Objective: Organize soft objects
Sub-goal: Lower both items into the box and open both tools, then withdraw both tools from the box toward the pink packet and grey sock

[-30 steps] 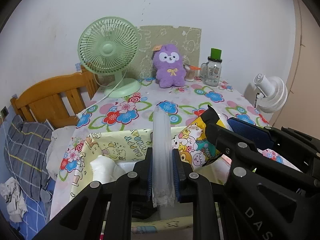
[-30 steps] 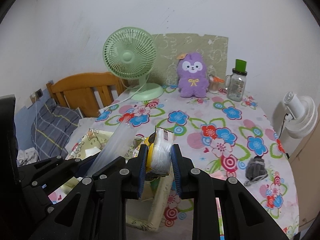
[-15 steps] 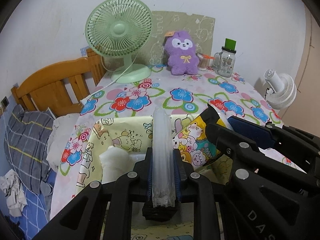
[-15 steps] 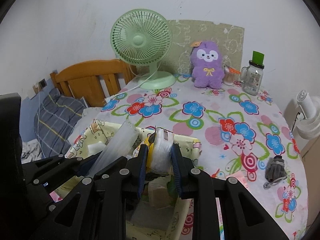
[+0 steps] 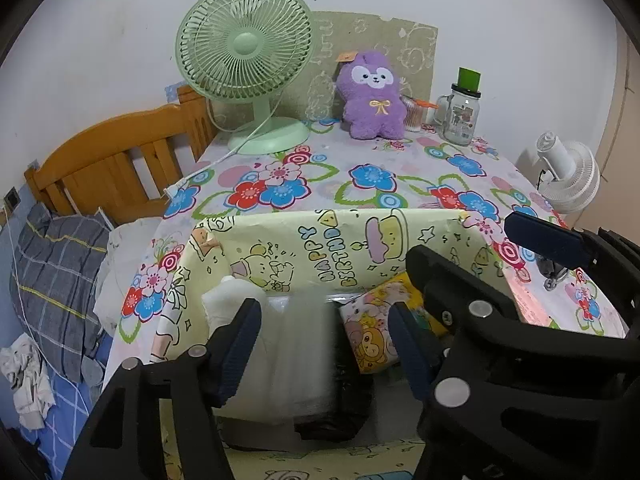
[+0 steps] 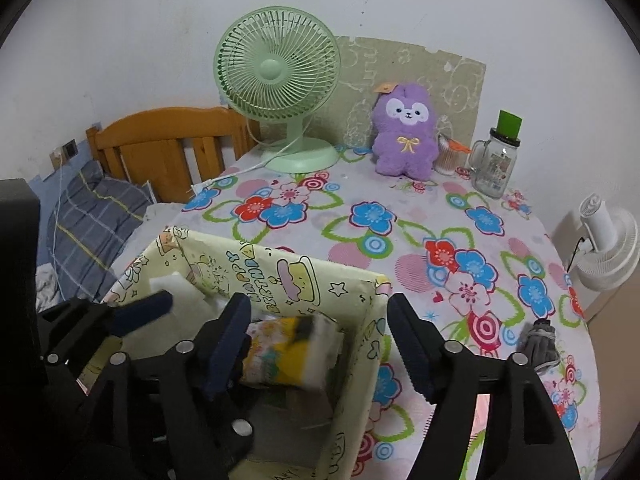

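Looking down through both wrist cameras, I see my left gripper (image 5: 324,344) spread wide with nothing between its blue pads, poised over the pale yellow cartoon-printed storage box (image 5: 340,236) that carries "HAPPY BIRTHDAY" lettering on its inner wall. Beneath it, inside the box, lies a translucent white plastic bag (image 5: 296,356), blurred in the picture, with a white foam-like block (image 5: 228,300) to its left and a black object (image 5: 344,400) partly under it.

My right gripper (image 6: 320,348) is likewise parted and empty-handed. Just below its left finger, a yellow cartoon-printed soft packet (image 6: 288,352) sits in the box (image 6: 280,272), smeared by blur; in the left view the same packet (image 5: 376,328) rests at the right side of the box interior.

The box stands at the near edge of the floral tablecloth (image 6: 440,240). At the far side I see a mint-green desk fan (image 6: 280,92), a purple plush toy (image 6: 404,132) and a glass mug-jar with a green lid (image 6: 496,160). A small grey bundle (image 6: 540,344) lies on the cloth, right of the box.
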